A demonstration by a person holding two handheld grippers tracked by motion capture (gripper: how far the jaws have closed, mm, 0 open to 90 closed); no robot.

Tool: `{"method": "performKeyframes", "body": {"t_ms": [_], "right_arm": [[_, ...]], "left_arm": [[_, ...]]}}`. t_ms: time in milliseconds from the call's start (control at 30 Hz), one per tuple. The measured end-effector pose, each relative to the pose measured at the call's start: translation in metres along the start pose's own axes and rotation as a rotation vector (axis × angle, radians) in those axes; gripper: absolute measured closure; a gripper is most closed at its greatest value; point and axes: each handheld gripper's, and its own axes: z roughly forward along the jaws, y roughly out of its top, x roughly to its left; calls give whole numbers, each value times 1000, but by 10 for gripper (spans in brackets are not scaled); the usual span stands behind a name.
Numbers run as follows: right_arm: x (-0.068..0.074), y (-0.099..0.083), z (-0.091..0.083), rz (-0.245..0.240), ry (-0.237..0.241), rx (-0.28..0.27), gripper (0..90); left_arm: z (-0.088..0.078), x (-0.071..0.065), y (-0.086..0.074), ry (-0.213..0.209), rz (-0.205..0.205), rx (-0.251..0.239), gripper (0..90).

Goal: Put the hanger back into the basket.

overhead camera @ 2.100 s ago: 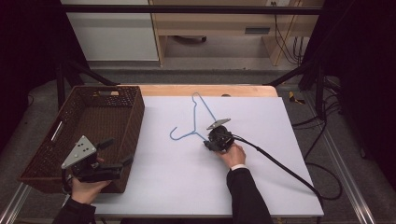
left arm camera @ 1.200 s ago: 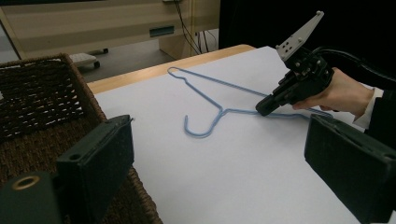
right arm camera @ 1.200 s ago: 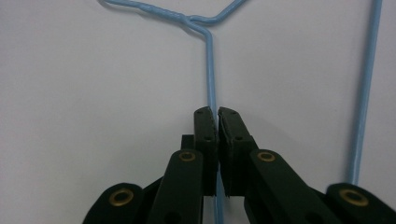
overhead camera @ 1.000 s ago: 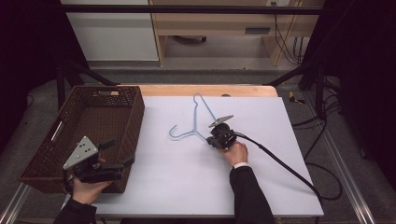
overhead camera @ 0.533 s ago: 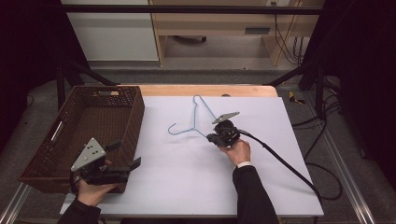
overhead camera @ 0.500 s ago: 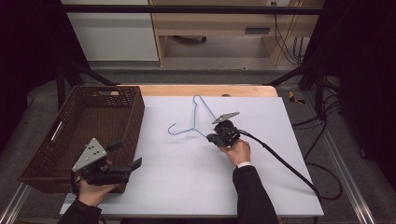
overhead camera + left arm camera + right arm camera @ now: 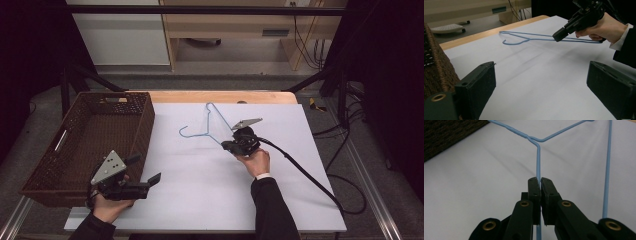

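The left claw (image 7: 142, 174) has swung from the basket (image 7: 90, 140) over the table (image 7: 200, 185).

basket (image 7: 95, 135) at table's (image 7: 200, 195) left edge, hanger (image 7: 210, 127) right of it, apparently raised

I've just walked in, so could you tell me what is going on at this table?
A person works with a gripper in each hand. The right gripper has its jaws closed on one wire arm of a blue hanger lying on the white table. The left gripper, jaws wide open, hovers near the front edge beside a brown wicker basket.
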Motion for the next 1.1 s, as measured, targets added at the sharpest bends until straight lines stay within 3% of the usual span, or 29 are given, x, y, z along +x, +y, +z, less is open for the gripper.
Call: {"method": "performKeyframes", "body": {"t_ms": [267, 667, 900, 1100], "right_arm": [[-3, -2, -9, 15, 22, -26, 875], [-3, -2, -23, 23, 32, -47, 875], [-5, -6, -29, 25, 39, -70, 875], [-4, -6, -31, 21, 39, -69, 875]], "left_arm": [[18, -8, 2, -20, -5, 23, 84], [59, -11, 14, -76, -102, 10, 99], [85, -14, 16, -88, -110, 19, 117], [107, -10, 17, -96, -157, 3, 132]]}}
